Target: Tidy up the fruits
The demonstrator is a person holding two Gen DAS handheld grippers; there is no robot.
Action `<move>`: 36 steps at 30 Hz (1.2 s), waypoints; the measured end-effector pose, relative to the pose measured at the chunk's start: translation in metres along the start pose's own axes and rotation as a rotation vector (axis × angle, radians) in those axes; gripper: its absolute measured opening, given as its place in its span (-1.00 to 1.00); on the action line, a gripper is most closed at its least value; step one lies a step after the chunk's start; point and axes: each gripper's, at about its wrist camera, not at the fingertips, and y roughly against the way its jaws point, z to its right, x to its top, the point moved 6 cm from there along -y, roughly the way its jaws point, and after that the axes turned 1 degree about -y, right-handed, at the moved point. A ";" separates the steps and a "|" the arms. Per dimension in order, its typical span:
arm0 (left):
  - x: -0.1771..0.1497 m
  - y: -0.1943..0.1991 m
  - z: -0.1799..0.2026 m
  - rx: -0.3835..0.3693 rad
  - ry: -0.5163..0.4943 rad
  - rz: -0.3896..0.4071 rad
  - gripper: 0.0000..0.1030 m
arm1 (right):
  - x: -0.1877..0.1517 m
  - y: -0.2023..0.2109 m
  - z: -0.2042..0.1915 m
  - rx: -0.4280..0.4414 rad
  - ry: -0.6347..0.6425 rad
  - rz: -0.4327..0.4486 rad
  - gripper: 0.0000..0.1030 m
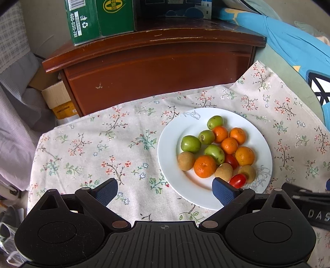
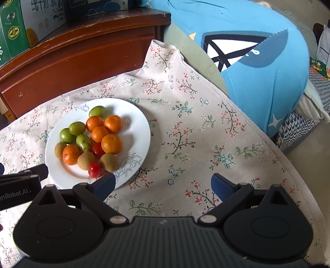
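A white plate (image 1: pixel 171 144) (image 2: pixel 136 127) sits on a floral cloth and holds a heap of fruit: several oranges (image 1: pixel 204 166) (image 2: pixel 112 143), several green fruits (image 1: pixel 190 143) (image 2: pixel 77 128), three brown fruits (image 1: pixel 186 160) (image 2: pixel 108 162) and two cherry tomatoes (image 1: pixel 237 180) (image 2: pixel 94 169). My left gripper (image 1: pixel 165 191) is open at the plate's near left rim, its right finger just short of the nearer tomato, with nothing between the fingers. My right gripper (image 2: pixel 163 185) is open over bare cloth to the right of the plate, its left finger by the rim, holding nothing.
The floral cloth (image 1: pixel 92 148) covers the table. Behind it stands a brown wooden cabinet (image 1: pixel 154 68) with green cartons (image 1: pixel 99 18) on top. A blue cushion (image 2: pixel 257 72) lies at the right. Cardboard boxes (image 1: pixel 57 99) sit low at the left.
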 end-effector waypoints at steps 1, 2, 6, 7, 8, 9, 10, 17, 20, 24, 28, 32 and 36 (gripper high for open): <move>0.000 -0.002 0.001 -0.003 0.007 -0.006 0.93 | -0.001 -0.001 -0.001 -0.002 0.002 -0.003 0.92; 0.000 -0.003 0.002 -0.004 0.011 -0.011 0.93 | -0.001 -0.003 -0.001 -0.005 0.005 -0.006 0.92; -0.003 -0.005 0.005 0.006 -0.018 -0.020 0.93 | -0.002 -0.009 -0.002 -0.024 0.005 -0.010 0.92; -0.004 -0.005 0.004 0.013 -0.022 -0.021 0.93 | -0.002 -0.010 -0.002 -0.024 0.003 -0.011 0.92; -0.005 -0.006 0.004 0.021 -0.024 -0.021 0.93 | -0.002 -0.010 -0.002 -0.023 0.001 -0.013 0.92; -0.006 -0.007 0.003 0.028 -0.025 -0.024 0.93 | -0.002 -0.011 -0.002 -0.022 -0.001 -0.013 0.92; -0.007 -0.009 0.003 0.032 -0.024 -0.030 0.93 | -0.002 -0.011 -0.002 -0.022 -0.002 -0.013 0.92; -0.009 -0.007 0.006 0.030 -0.035 -0.034 0.92 | -0.002 -0.011 -0.005 -0.019 0.009 -0.010 0.92; -0.009 -0.006 0.006 0.042 -0.037 -0.031 0.93 | -0.002 -0.010 -0.006 -0.024 0.018 -0.004 0.92; -0.009 -0.006 0.006 0.050 -0.044 -0.030 0.93 | -0.002 -0.010 -0.007 -0.029 0.028 -0.002 0.92; -0.009 -0.005 0.005 0.055 -0.044 -0.029 0.92 | -0.002 -0.009 -0.007 -0.029 0.032 0.001 0.92; -0.009 -0.005 0.005 0.061 -0.046 -0.028 0.92 | -0.001 -0.009 -0.007 -0.030 0.035 0.004 0.92; -0.009 -0.004 0.004 0.066 -0.045 -0.028 0.92 | -0.001 -0.008 -0.008 -0.028 0.040 0.008 0.92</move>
